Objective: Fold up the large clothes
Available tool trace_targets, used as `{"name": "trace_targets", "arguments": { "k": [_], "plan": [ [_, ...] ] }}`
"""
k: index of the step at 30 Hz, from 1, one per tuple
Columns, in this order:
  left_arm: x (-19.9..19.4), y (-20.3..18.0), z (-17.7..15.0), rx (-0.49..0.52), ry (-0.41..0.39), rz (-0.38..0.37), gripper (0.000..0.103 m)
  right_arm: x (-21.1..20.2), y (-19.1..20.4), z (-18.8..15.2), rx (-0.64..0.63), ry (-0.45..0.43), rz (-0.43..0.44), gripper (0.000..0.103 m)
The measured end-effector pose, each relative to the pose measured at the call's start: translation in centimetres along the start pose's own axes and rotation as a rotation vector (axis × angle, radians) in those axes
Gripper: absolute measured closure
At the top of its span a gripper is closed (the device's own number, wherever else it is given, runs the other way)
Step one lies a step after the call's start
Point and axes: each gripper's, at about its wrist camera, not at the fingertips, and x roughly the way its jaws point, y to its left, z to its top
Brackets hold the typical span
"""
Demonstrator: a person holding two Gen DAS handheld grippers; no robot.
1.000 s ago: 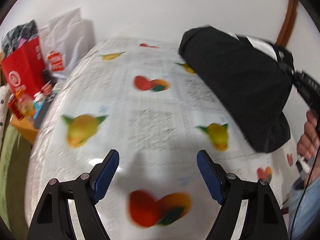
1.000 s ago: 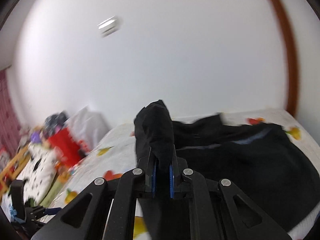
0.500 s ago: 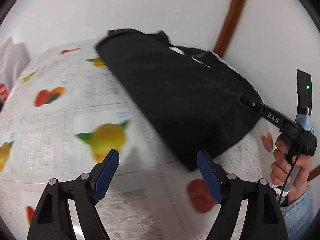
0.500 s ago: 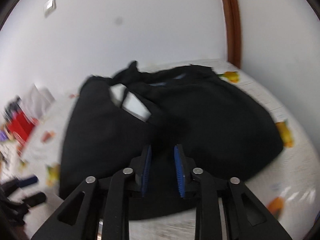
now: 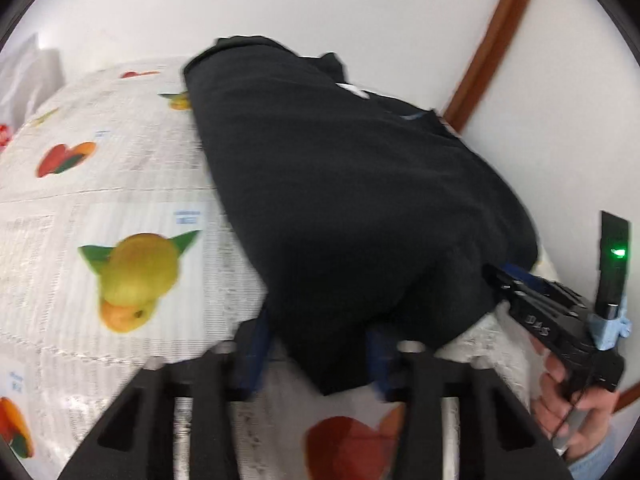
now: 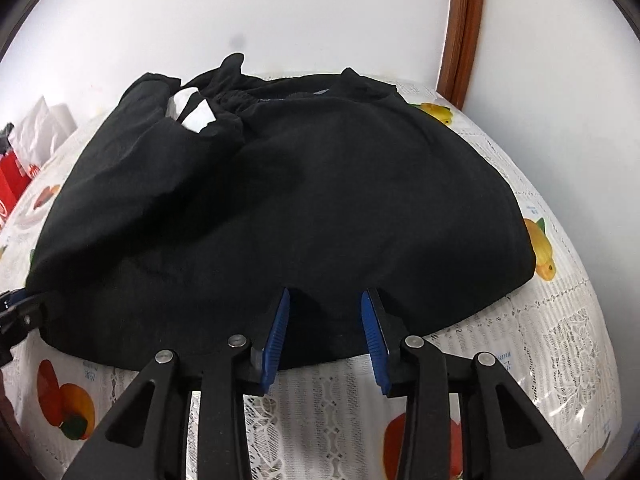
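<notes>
White walls and a brown wooden door frame (image 6: 460, 28) close off the far side of the room, and in front of them a table under a white lace-and-newsprint cloth printed with fruit (image 6: 560, 320) carries everything. Most of the cloth's far half is covered by a large black garment (image 6: 280, 184), spread wide from left to right, its bunched collar end with a white patch (image 6: 192, 114) toward the far edge and its hem along the near edge. At that hem the right gripper (image 6: 326, 328) stands released, blue pads either side of the fabric edge, clasping nothing. Off at the hem's left corner the left gripper (image 5: 316, 344) likewise straddles the cloth; its view is blurred and the garment hides its pad tips, yet the gap reads as parted. Both sit at the hem, so lifting it toward the collar looks likely. Red bags (image 6: 12, 176) crowd the left edge, cut off.
</notes>
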Motion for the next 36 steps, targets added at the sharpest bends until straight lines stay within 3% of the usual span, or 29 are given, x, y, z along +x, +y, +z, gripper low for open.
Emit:
{"name": "trace_targets", "arguments": {
  "k": [6, 11, 13, 16, 20, 21, 23, 24, 25, 29, 32, 36],
  "plan": [
    [-1.0, 1.9, 0.1, -0.054, -0.012, -0.024, 0.091, 0.1, 2.2, 0.4, -0.003, 0.012, 0.038, 0.064],
    [-1.8, 5.1, 0.3, -0.109, -0.019, -0.048, 0.094, -0.4, 5.7, 0.5, -0.044, 0.015, 0.088, 0.064],
    [-2.5, 6.7, 0.5, -0.112, -0.03, -0.025, 0.094, -0.6, 7.6, 0.5, -0.068, 0.011, 0.109, 0.064],
    [-3.7, 9.1, 0.2, -0.124, -0.029, 0.006, 0.094, -1.1, 10.4, 0.3, -0.114, 0.011, 0.169, 0.063],
    [-4.5, 11.8, -0.2, -0.123, 0.008, -0.017, 0.092, -2.2, 12.2, 0.9, -0.141, 0.055, 0.263, 0.063],
    [-4.7, 12.3, -0.3, -0.122, 0.015, -0.032, 0.091, -3.0, 12.2, 1.2, -0.132, 0.034, 0.282, 0.062],
    [-4.7, 12.4, -0.4, -0.116, 0.021, -0.049, 0.09, -4.4, 12.4, 1.9, -0.136, -0.009, 0.304, 0.048],
    [-4.9, 12.4, -0.6, -0.111, 0.018, -0.053, 0.086, -5.0, 12.7, 2.5, -0.147, -0.033, 0.323, 0.035],
    [-5.1, 12.4, -0.8, -0.103, 0.013, -0.053, 0.084, -5.3, 12.9, 3.0, -0.154, -0.05, 0.341, 0.028],
    [-5.6, 12.1, -1.8, -0.071, 0.006, -0.084, 0.048, -5.0, 13.7, 4.4, -0.126, -0.062, 0.358, 0.027],
    [-5.1, 11.5, -1.8, -0.044, -0.002, -0.109, 0.046, -2.8, 13.2, 5.2, -0.042, -0.009, 0.399, 0.027],
    [-3.9, 9.8, -1.1, -0.003, 0.001, -0.046, 0.041, -0.4, 13.0, 5.9, 0.006, 0.04, 0.462, 0.027]
  ]
}}
